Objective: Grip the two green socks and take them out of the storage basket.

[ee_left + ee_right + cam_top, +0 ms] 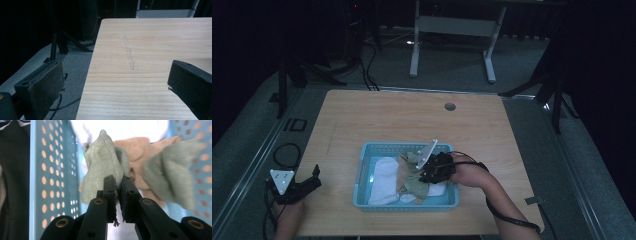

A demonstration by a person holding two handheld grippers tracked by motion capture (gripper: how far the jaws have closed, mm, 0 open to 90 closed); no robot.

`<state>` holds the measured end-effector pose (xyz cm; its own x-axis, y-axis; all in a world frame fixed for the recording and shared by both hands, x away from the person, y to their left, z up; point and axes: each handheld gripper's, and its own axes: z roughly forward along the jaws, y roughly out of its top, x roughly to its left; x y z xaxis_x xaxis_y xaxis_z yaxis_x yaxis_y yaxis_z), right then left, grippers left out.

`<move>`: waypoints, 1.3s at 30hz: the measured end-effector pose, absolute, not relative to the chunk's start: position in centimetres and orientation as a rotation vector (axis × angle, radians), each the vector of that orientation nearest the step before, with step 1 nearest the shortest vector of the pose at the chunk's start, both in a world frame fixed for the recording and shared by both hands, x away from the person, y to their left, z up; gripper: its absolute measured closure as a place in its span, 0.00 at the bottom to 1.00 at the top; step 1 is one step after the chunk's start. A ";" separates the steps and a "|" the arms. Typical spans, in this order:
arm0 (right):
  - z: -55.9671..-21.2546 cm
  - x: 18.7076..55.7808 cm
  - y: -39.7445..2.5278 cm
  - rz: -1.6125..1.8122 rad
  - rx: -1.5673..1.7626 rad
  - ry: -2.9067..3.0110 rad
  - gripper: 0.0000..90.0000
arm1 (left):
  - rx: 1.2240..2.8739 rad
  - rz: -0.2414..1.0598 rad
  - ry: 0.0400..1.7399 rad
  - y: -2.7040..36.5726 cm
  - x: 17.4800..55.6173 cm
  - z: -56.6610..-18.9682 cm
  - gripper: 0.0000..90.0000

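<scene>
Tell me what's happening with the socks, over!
Right gripper shut on green sock in blue basket. Left gripper open, idle at table edge. White sock and tan sock crowd alongside.

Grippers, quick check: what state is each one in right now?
Left gripper: open, holding nothing, at the table's left edge.
Right gripper: shut on the green sock, inside the blue basket.

You are gripping two black grippers, each carrying a grey three-cornered plate and trailing a black cable. The right gripper (pixel 119 185) is showing brass-ringed pivots; the left gripper (pixel 115 82) is showing worn, rough-faced pads (pixel 47 86).
</scene>
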<state>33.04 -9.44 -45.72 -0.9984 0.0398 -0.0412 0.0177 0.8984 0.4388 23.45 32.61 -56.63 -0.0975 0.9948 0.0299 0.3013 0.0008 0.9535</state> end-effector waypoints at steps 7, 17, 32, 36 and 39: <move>-43.3 33.3 -10.6 0.766 0.075 2.956 0.93 | 1.393 1.137 1.505 32.6 23.5 -56.6 0.00; -40.2 33.7 -12.6 0.839 0.131 2.893 0.93 | 1.394 1.137 1.507 32.6 23.5 -56.6 0.00; -35.9 33.9 -17.6 0.956 0.264 2.777 0.93 | 1.398 1.139 1.512 32.6 23.5 -56.6 0.00; -35.6 34.3 -18.9 0.958 0.317 2.748 0.93 | 1.397 1.140 1.513 32.6 23.5 -56.6 0.00; -35.6 34.5 -20.0 0.958 0.359 2.739 0.93 | 1.396 1.139 1.513 32.6 23.5 -56.6 0.00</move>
<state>34.51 -20.01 -35.61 -0.9466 0.2981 -0.1226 0.1567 0.7581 0.6330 23.54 32.56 -56.62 -0.1046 0.9939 0.0338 0.3070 0.0000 0.9517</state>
